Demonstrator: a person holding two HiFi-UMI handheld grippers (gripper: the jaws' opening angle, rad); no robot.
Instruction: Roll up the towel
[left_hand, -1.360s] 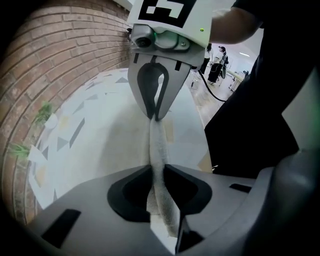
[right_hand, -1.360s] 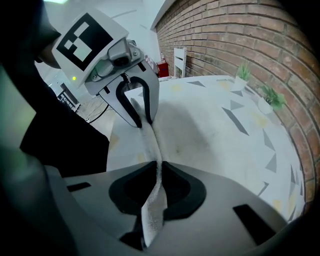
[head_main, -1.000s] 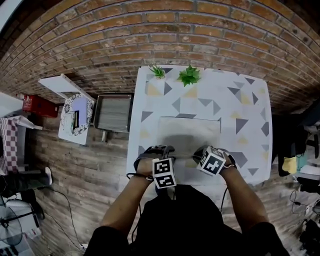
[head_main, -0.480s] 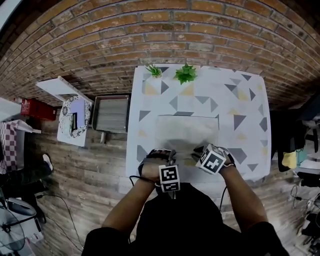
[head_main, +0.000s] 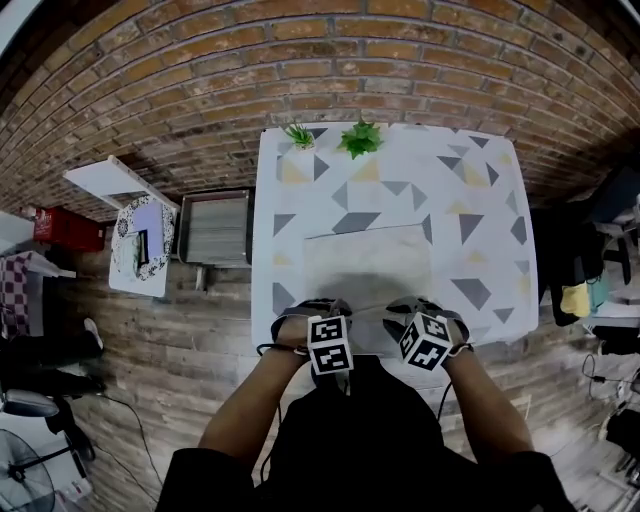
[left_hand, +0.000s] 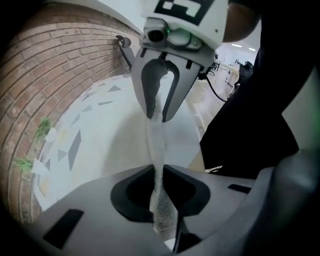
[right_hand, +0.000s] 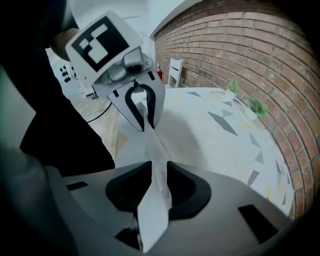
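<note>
Head view: the near edge of the towel (head_main: 368, 258) is covered by the left hand (head_main: 292, 336) and right hand (head_main: 452, 335). The fan (head_main: 25, 470) at lower left is cut off by the frame edge. The yellow item (head_main: 577, 298) at the right edge is too small to identify.

Your head camera looks steeply down on the counter (head_main: 490, 230); cameras on your left tongs (right_hand: 143, 127) and right tongs (left_hand: 156, 116) face each other, close along its near edge.
</note>
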